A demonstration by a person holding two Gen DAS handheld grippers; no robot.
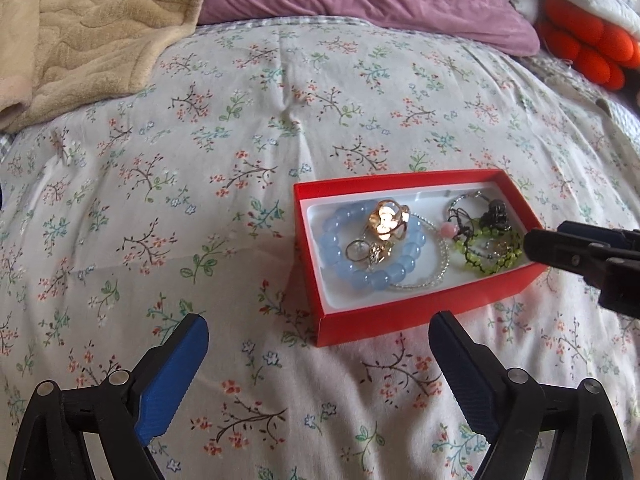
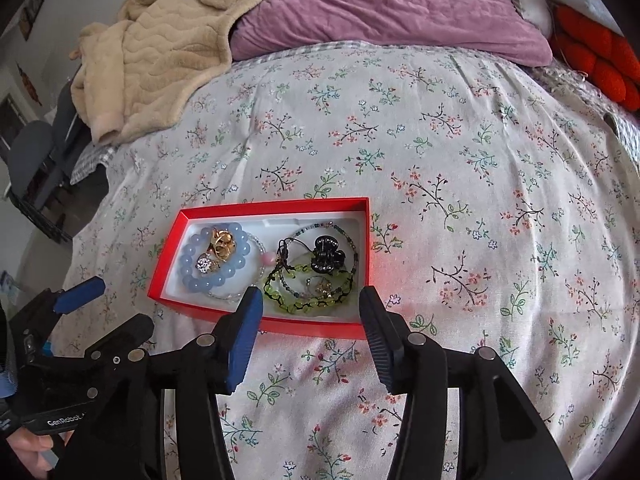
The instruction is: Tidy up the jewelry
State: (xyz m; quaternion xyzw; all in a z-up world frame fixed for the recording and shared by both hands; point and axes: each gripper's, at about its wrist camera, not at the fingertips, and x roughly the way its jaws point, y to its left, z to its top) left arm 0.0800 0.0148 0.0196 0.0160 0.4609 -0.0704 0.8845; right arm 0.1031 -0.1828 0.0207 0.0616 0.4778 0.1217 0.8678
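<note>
In the right wrist view, the near edge of the red box [image 2: 256, 326] is partly hidden behind the right gripper [image 2: 310, 300], whose left finger also covers part of the clear bead strand. In the left wrist view, the right gripper [image 1: 560, 256] is cut off by the frame's edge, so its jaws cannot be judged there, and the tangled pieces beside the green bracelet [image 1: 486, 258] cannot be told apart.

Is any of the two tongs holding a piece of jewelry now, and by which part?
Nothing is held. The left tongs and the right tongs are both open and empty; all jewelry lies inside the red cardboard box with white lining.
</note>
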